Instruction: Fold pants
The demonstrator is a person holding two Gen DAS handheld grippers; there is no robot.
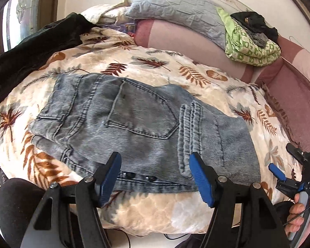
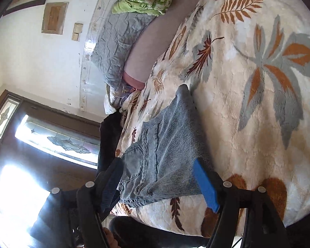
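Grey-blue jeans [image 1: 134, 122] lie folded into a compact stack on a cream leaf-print blanket [image 1: 155, 66], back pocket up, hem cuff on top at the right. My left gripper [image 1: 155, 165] is open and empty, hovering over the stack's near edge. My right gripper [image 1: 279, 169] shows at the far right, off the jeans, open. In the right wrist view the jeans [image 2: 165, 155] lie between the open blue pads of the right gripper [image 2: 157, 171], which holds nothing.
A dark garment [image 1: 31, 47] lies at the blanket's back left. A grey pillow [image 1: 175, 6] and a green patterned bundle [image 1: 250, 45] with dark clothes sit on the pink sofa [image 1: 175, 39] behind. A window [image 2: 57, 140] shows at the left.
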